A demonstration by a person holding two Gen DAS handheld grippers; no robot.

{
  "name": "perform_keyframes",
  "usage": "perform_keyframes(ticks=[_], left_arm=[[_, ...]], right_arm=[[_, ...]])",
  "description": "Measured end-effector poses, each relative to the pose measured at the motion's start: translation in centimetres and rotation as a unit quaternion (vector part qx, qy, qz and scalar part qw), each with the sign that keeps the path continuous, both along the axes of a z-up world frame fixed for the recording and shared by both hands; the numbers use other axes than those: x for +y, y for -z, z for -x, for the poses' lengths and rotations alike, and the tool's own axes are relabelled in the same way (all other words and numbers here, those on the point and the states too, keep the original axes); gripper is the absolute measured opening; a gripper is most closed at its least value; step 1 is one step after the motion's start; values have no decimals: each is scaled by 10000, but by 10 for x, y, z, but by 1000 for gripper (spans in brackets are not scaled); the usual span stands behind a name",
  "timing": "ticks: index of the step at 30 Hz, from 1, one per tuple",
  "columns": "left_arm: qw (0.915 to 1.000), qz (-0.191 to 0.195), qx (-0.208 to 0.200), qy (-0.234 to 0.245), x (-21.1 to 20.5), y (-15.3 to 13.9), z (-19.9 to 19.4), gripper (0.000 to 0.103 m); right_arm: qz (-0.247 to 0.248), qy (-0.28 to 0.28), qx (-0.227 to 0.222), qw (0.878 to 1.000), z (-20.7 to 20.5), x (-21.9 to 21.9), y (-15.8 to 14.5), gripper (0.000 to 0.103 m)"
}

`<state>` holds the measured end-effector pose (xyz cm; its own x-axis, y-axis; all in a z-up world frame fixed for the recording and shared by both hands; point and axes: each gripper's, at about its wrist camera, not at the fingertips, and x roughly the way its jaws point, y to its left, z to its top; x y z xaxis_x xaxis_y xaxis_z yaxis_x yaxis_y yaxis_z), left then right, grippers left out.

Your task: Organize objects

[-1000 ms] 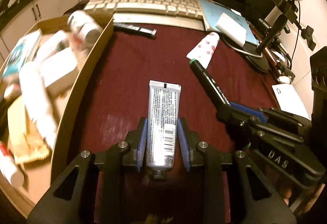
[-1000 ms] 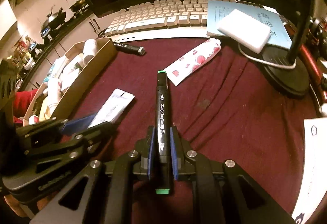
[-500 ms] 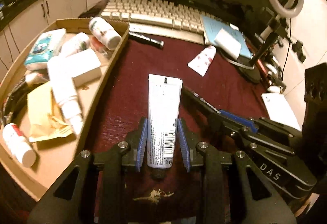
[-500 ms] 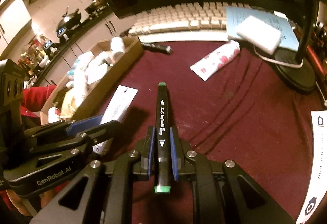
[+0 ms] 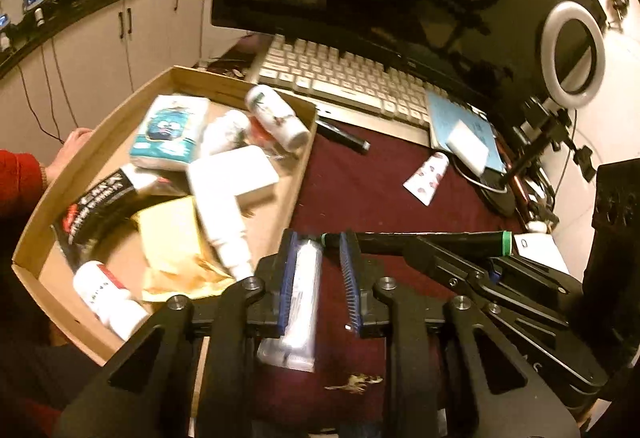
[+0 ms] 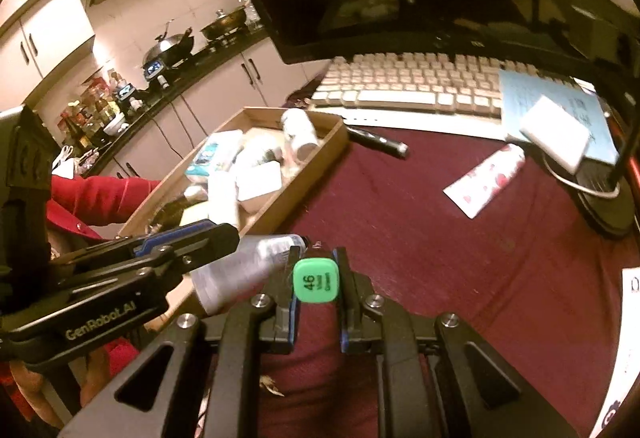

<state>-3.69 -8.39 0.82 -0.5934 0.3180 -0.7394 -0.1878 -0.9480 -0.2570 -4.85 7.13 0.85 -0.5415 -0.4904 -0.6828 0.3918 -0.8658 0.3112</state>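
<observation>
Nearest the left wrist camera, the left gripper (image 5: pixel 319 280) has its blue-padded jaws parted, and the white-and-silver squeeze tube (image 5: pixel 298 302) rests against the left pad only, clear of the right one, so it looks loosely held or just being let go; it hangs above the dark red table cloth (image 5: pixel 360 190), just beside the near wall of the shallow brown cardboard tray (image 5: pixel 298 178), not yet over it; the right gripper (image 6: pixel 316 280) is clamped on the black marker with green end caps (image 6: pixel 316 281), whose "46" cap faces its camera; the marker's far tip reaches across to the left gripper's fingers; I judge the step in hand to be carrying both items to the tray, which already holds bottles, packets and a white box; next, each gripper should travel leftward over the tray wall and release over a bare patch; farther off, a pink-patterned white tube (image 6: pixel 486 180) and a second black pen (image 6: pixel 378 142) lie on the cloth near the beige keyboard (image 6: pixel 416 82), apparently awaiting collection.
</observation>
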Motion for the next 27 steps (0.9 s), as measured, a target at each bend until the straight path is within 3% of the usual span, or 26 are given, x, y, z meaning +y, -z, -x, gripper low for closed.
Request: perform_keyframes(ticks=[5, 11, 23, 27], left_arm=[[9995, -77, -304, 39, -5, 17, 7, 18], [9983, -103, -486, 312, 9, 29, 5, 18], [9917, 692, -879, 632, 39, 57, -4, 19], [9918, 908, -729, 524, 44, 60, -3, 19]], right_arm=[[-138, -62, 17, 9999, 9, -15, 3, 13], [-117, 139, -181, 9997, 12, 5, 15, 13], [-453, 398, -575, 9965, 11, 40, 54, 13], [-634, 421, -558, 9955, 13, 38, 58, 13]])
